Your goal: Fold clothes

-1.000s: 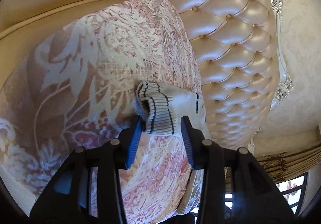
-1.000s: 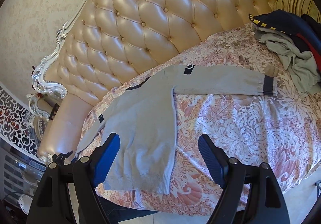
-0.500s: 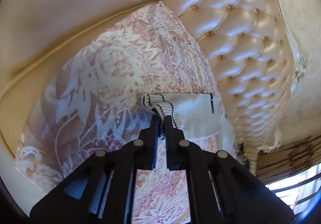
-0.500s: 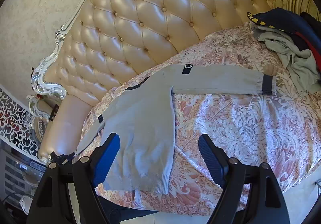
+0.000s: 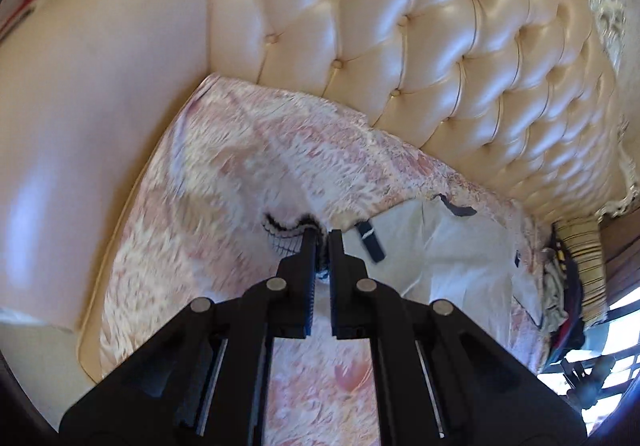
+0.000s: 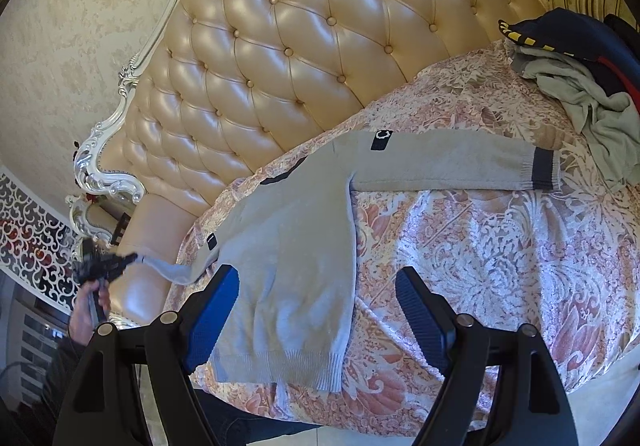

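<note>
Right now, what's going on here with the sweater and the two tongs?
A grey sweater lies spread on the bed, one sleeve stretched out toward a pile of clothes. The left tongs are shut on the other sleeve's striped cuff and hold it off the bed's edge. The right tongs hover open above the sweater's hem, touching nothing. No fold is made yet.

A grey sweater (image 6: 296,246) lies flat on the bed, front side down or up I cannot tell. One sleeve (image 6: 452,166) is stretched straight out, with a dark cuff (image 6: 545,169) at its end. The other sleeve's striped cuff (image 5: 286,234) is lifted off the bed. A dark patch (image 6: 381,140) sits near the shoulder.
</note>
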Available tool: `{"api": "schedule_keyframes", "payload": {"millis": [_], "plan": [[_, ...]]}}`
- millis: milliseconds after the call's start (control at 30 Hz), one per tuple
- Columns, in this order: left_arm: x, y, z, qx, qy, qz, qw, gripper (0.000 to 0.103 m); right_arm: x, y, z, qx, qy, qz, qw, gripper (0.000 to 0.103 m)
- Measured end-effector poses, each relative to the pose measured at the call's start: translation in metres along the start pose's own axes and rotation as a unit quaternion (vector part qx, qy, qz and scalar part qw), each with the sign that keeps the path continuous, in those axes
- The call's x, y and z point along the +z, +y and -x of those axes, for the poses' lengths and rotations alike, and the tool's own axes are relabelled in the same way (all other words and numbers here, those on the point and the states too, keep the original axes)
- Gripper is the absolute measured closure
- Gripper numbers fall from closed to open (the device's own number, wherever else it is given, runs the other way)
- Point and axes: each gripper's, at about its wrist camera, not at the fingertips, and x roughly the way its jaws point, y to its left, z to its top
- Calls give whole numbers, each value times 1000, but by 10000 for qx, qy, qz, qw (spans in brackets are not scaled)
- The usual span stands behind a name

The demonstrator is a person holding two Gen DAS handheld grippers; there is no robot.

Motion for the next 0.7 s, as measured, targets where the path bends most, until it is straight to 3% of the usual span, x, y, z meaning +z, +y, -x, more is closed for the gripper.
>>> {"api": "schedule_keyframes", "payload": {"millis": [133, 300, 467, 600, 700], "plan": [[43, -83, -35, 321, 121, -509, 9981, 97, 4, -9, 12, -46, -117, 25, 9999, 21], [51, -214, -89, 591, 280, -1654, 9841, 97, 11, -24, 28, -74, -251, 15, 9997, 21], [14, -345, -153, 644, 555, -2952, 9516, 97, 13, -46, 41, -110, -373, -99, 9992, 21], [-44, -408, -208, 879, 742, -3702, 9218, 97, 11, -67, 52, -112, -469, -291, 9984, 21], [-89, -432, -247, 1189, 715, -4007, 9056, 97, 9, -80, 59, -122, -493, -382, 9980, 21]]}}
